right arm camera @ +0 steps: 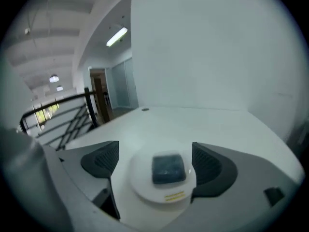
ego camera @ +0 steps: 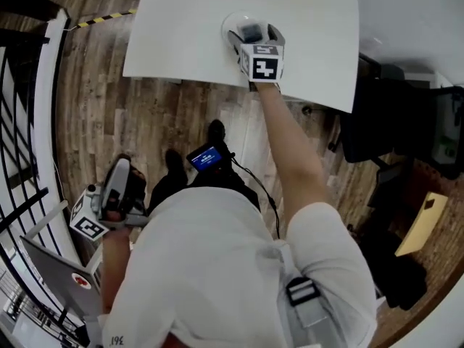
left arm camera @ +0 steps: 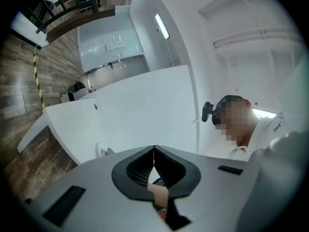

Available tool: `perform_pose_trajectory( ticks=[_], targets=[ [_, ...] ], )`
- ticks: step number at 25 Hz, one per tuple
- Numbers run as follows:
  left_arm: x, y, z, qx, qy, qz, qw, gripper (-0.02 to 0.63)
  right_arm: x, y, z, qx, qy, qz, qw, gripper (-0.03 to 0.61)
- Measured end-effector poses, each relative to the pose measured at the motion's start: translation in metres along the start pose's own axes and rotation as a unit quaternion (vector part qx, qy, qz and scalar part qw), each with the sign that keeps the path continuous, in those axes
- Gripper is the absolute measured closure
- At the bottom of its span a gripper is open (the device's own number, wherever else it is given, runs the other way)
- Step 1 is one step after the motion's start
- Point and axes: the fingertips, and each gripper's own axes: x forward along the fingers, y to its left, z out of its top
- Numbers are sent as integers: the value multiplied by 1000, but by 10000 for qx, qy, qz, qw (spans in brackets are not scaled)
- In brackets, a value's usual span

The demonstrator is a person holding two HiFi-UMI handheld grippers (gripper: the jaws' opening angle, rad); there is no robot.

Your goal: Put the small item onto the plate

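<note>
A small dark blue-grey block [right arm camera: 168, 169] lies flat on the round white plate [right arm camera: 164, 193], which stands on the white table [right arm camera: 207, 124]. My right gripper [right arm camera: 154, 161] is open, with its two dark pads on either side of the plate and clear of the block. From the head view the right gripper [ego camera: 251, 32] hangs over the plate [ego camera: 233, 25] near the table's near edge. My left gripper [ego camera: 122, 171] is held low at the person's left side, away from the table. In the left gripper view its jaws [left arm camera: 154, 161] meet with nothing between them.
The white table [ego camera: 181, 27] stands on a wood floor. A black chair [ego camera: 391, 122] is at the right, a dark railing [ego camera: 22, 122] at the left, and a laptop [ego camera: 58, 274] low on the left. A yellow object [ego camera: 422, 223] lies at the right.
</note>
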Motion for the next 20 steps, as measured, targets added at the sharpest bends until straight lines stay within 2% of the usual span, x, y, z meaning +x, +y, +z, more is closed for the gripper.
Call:
perform_pose_trajectory(
  ticks=[2,3,4,5,6,7,8,9,10,12,14,18,20],
  targets=[
    [13,2,1,-18,103,-174,9998,607,-57,22,10,772,-484,504,9946,122],
    [20,4,2,-32,176,-273,9995,607,-91,37,9,1485,-618,865,9832,123],
    [27,5,2,-62,254,-372,9990,607,-126,54,6,2476,-676,1346,9571,123],
    [34,7,2,-105,340,-467,9983,607,-162,74,3,3664,-693,1939,9074,124],
    [40,9,1,-151,440,-557,9974,607,-197,94,3,4795,-739,2545,8365,131],
    [46,9,-2,-200,555,-643,9962,607,-228,109,7,5598,-867,3040,7660,169],
    [53,8,-5,-251,681,-736,9946,607,-255,120,10,5998,-1042,3350,7191,218],
    [59,5,-8,-302,813,-849,9926,607,-278,129,12,6075,-1208,3494,7030,254],
    [66,1,-10,-349,946,-988,9900,607,-296,136,15,5943,-1350,3545,7092,295],
    [75,-9,-16,-391,1189,-1284,9838,607,-322,145,25,5465,-1621,3555,7407,373],
    [73,-20,-23,-429,1388,-1497,9780,607,-341,150,40,5068,-1940,3478,7646,577],
    [39,-26,-27,-584,1680,-1664,9699,607,-368,160,56,4571,-2470,3053,7980,578],
    [15,-25,-24,-645,1777,-1701,9671,607,-373,170,60,4468,-2657,2794,8073,578]
  ],
)
